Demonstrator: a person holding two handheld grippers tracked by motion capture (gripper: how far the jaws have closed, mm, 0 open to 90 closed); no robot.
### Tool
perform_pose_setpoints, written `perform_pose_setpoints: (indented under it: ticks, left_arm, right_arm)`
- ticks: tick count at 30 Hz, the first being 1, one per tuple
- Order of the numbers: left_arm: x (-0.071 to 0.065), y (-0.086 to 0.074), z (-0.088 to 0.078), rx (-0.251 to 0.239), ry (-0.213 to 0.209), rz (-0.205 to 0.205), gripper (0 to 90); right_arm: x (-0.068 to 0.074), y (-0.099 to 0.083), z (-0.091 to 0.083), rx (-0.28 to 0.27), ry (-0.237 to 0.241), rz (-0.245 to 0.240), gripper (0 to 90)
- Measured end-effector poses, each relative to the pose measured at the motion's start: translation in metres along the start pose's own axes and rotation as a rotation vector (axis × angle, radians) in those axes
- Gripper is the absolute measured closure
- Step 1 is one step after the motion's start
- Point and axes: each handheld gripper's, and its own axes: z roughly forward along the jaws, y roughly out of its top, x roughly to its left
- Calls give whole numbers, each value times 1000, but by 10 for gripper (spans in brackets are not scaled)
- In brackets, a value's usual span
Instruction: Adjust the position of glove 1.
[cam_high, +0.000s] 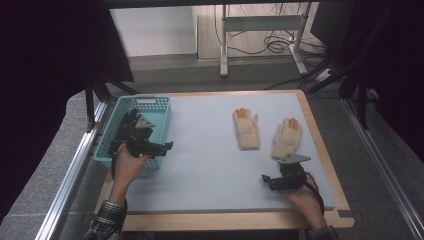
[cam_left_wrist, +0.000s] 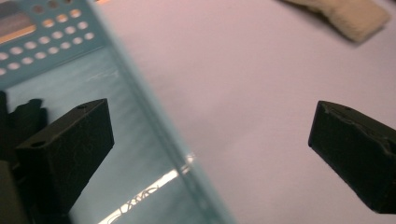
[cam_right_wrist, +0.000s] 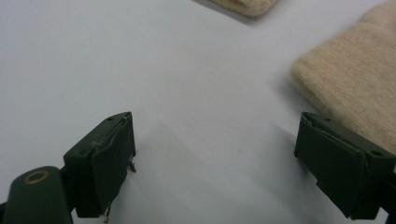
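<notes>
Two beige knit gloves with orange fingertips lie flat on the grey mat (cam_high: 210, 150): one at the middle right (cam_high: 246, 129), the other (cam_high: 286, 137) just right of it. My right gripper (cam_high: 281, 172) is open, low over the mat just in front of the right glove. In the right gripper view that glove's cuff (cam_right_wrist: 350, 79) lies beside the right jaw, and nothing is between the jaws (cam_right_wrist: 215, 158). My left gripper (cam_high: 151, 132) is open at the teal basket (cam_high: 112, 135). Its jaws (cam_left_wrist: 210, 140) straddle the basket's right wall (cam_left_wrist: 154, 126) without touching it.
The basket stands at the mat's left edge with perforated walls. The mat lies on a wooden table (cam_high: 320, 140) flanked by metal rails (cam_high: 70, 175). A desk frame and cables (cam_high: 270, 42) stand on the floor behind. A glove's edge (cam_left_wrist: 345, 16) shows far off.
</notes>
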Motion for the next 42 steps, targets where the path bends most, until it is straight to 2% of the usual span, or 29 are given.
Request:
perform_pose_setpoints:
  ticks: [3, 6, 7, 9, 10, 11, 13, 19, 22, 27, 33, 34, 37, 39, 42]
  left_arm:
    - [-10, 0, 1, -10, -23, 18, 6]
    - [-31, -2, 7, -27, -60, 47, 8]
    - [-31, -2, 7, -27, -60, 47, 9]
    - [-40, -4, 12, -20, -66, 71, 9]
    - [-50, -7, 17, -17, -70, 89, 10]
    - [-50, -7, 17, -17, -70, 89, 10]
    - [-63, -13, 24, -17, -89, 107, 10]
    - [-80, -23, 34, -25, -121, 112, 12]
    - [-91, -35, 44, -13, -135, 114, 12]
    - [-95, -51, 57, 20, -134, 110, 12]
    - [-98, -68, 68, 56, -96, 113, 12]
    - [-98, -69, 69, 71, -98, 111, 12]
    - [-97, -69, 70, 74, -104, 100, 17]
    - [-94, -68, 71, 85, -126, 73, 15]
    - [-95, -69, 71, 82, -121, 77, 16]
  right_arm:
    - [0, 0, 0, -1, 0, 0, 118]
    - [0, 0, 0, -2, 1, 2, 118]
    - [0, 0, 0, -2, 1, 2, 118]
    - [0, 0, 0, -2, 0, 1, 119]
    - [0, 0, 0, -2, 1, 1, 118]
    - [0, 0, 0, -2, 1, 1, 118]
    - [0, 0, 0, -2, 1, 1, 119]
    - [0, 0, 0, -1, 1, 0, 119]
    - [0, 0, 0, -1, 1, 0, 120]
    - [0, 0, 0, -2, 2, 1, 120]
    - [0, 0, 0, -3, 2, 1, 123]
    - [0, 0, -1, -3, 1, 1, 124]
    - [0, 0, -1, -5, 1, 2, 129]
    - [0, 0, -1, -9, -1, 4, 141]
    - [1, -1, -2, -19, 1, 1, 193]
